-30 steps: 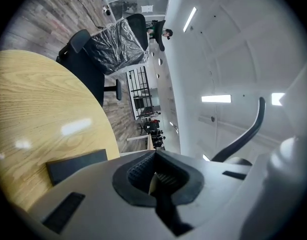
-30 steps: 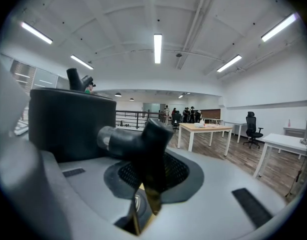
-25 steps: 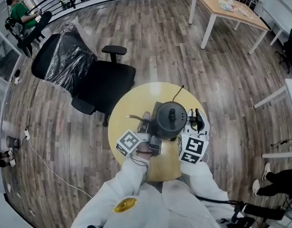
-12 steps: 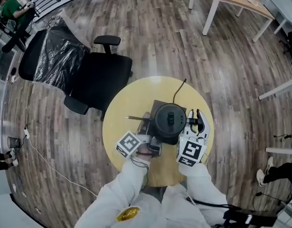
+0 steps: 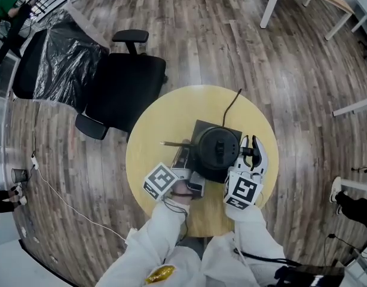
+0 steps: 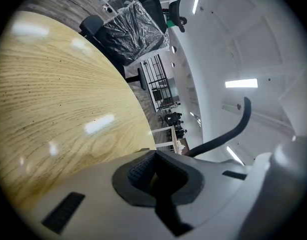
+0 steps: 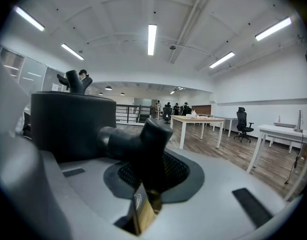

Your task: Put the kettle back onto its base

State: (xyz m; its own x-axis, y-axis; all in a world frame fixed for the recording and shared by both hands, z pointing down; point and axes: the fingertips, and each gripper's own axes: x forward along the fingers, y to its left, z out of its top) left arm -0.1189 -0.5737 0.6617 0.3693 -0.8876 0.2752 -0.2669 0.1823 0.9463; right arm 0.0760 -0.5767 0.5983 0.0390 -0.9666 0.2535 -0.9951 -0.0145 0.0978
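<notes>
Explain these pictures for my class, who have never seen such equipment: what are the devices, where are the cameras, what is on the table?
No robot: a person holds a two-jaw gripper in each hand. One picture comes from a camera on the person's head, looking down; the others from cameras riding on each gripper. On the yellow table lies a dark square base with a cord. The black kettle is over it; whether it rests there is unclear. The right gripper has its jaws shut on the kettle's handle. The left gripper has its jaws together, holding nothing.
</notes>
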